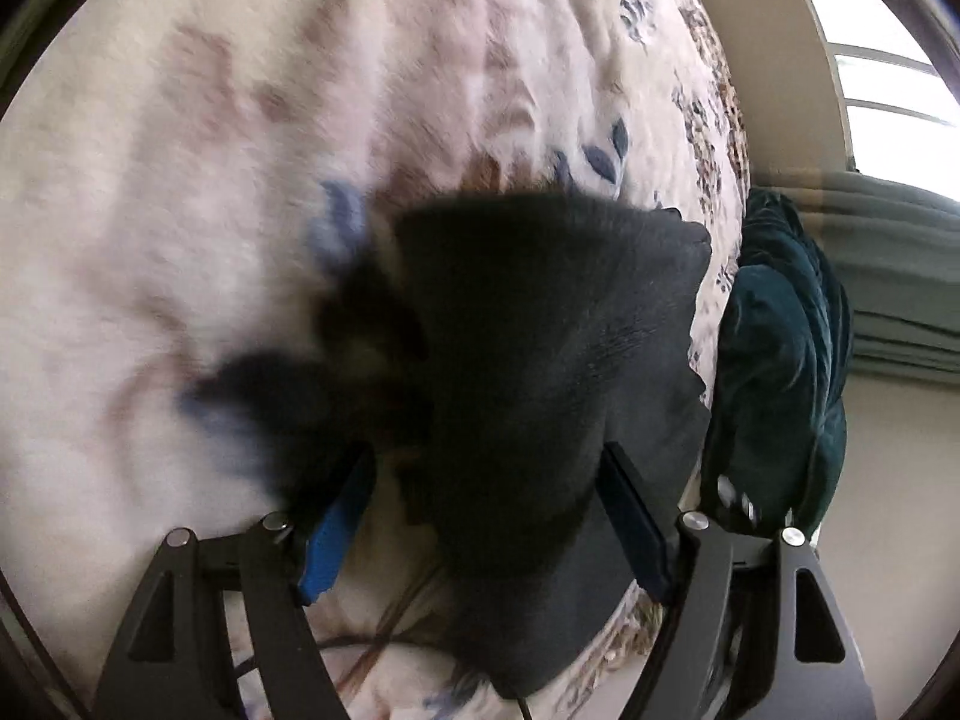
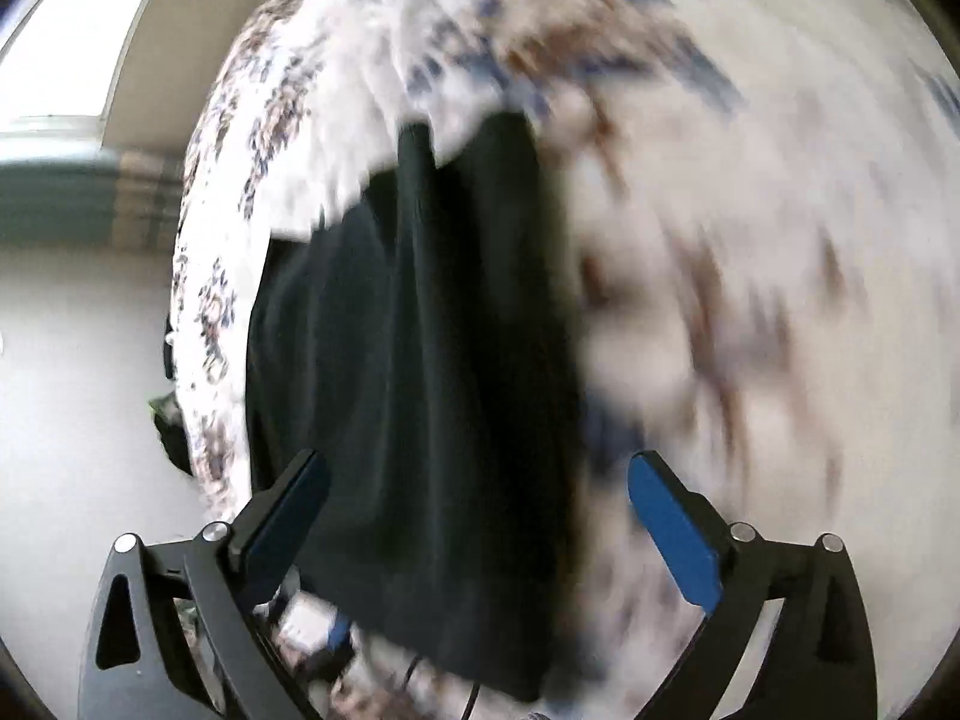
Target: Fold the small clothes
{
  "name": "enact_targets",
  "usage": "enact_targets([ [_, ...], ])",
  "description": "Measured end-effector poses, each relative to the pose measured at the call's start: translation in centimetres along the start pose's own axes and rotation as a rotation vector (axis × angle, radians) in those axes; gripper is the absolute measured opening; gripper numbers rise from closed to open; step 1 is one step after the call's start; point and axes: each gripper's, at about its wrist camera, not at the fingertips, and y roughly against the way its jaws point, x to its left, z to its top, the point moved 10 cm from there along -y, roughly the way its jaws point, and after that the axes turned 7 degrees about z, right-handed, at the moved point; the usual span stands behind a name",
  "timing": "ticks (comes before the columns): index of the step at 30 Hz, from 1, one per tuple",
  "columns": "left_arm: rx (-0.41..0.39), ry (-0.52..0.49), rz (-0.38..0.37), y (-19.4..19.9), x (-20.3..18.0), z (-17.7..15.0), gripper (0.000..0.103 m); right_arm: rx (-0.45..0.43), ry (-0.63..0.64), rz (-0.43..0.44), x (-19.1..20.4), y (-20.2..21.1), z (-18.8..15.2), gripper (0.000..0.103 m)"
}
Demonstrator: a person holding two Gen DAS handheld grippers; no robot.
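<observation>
Below both my spread tools, the black garment (image 1: 540,348) is lying on the floral bedspread (image 1: 180,180), my left gripper (image 1: 486,516) and right gripper (image 2: 480,528) gaping empty, and I am risking its 3 o'clock edge sliding off the bed.

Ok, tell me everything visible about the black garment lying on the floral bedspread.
The black garment is soft, matte cloth with faint creases, lying mostly flat on the white floral bedspread near the bed's edge. In the right wrist view it runs as a long dark panel with a narrower top end. It lies between both grippers' open blue-padded fingers; neither visibly clamps it. Blur hides seams and details.
</observation>
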Motion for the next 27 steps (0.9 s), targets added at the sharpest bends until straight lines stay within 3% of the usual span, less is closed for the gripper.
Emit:
enact_targets([
  [3, -0.050, 0.006, 0.017, -1.1, -0.5, 0.6, 0.075, 0.040, 0.045, 0.025, -0.8, -3.0, 5.4, 0.102],
  [6, -0.126, 0.018, 0.014, -0.8, -1.3, 1.2, 0.072, 0.133, 0.003, 0.096, -0.8, -6.4, 7.6, 0.102],
  [7, -0.160, -0.002, 0.010, -0.6, -1.9, 1.4, 0.041, 0.162, -0.016, 0.103, -1.5, -7.4, 7.7, 0.103],
  [9, -0.181, -0.074, 0.037, -0.2, -3.3, 1.9, 0.029, 0.146, -0.021, 0.145, -1.2, -7.5, 8.2, 0.098],
  [10, -0.182, -0.100, 0.050, 0.0, -3.9, 2.2, 0.027, 0.119, -0.001, 0.167, -0.6, -7.2, 8.3, 0.053],
  [11, -0.174, -0.124, 0.063, 0.1, -4.4, 2.4, 0.026, 0.125, 0.011, 0.165, -0.3, -7.5, 8.3, 0.017],
  [17, -0.104, -0.426, 0.122, 1.5, -9.5, 5.7, 0.023, 0.012, -0.079, 0.220, -0.1, -4.4, 6.4, 0.017],
  [19, -0.040, -0.505, 0.134, 0.7, -11.4, 7.5, 0.023, -0.016, -0.117, 0.230, -0.6, -2.3, 3.6, 0.016],
  [21, 0.092, -0.540, 0.153, -2.0, -12.1, 9.4, 0.025, -0.034, -0.168, 0.224, -1.2, -0.4, -0.3, 0.015],
  [24, 0.189, -0.513, 0.246, -5.2, -10.7, 11.3, 0.043, -0.036, -0.210, 0.168, -1.9, 0.8, -6.3, 0.015],
  [25, 0.189, -0.492, 0.244, -5.1, -10.3, 11.2, 0.044, -0.038, -0.223, 0.145, -2.1, 0.6, -7.3, 0.021],
  [26, 0.172, -0.480, 0.232, -4.5, -10.3, 11.0, 0.044, -0.055, -0.254, 0.135, -2.4, 0.6, -7.9, 0.041],
  [27, 0.145, -0.479, 0.241, -3.6, -9.9, 10.7, 0.044, -0.057, -0.274, 0.134, -2.6, 0.8, -8.2, 0.054],
])
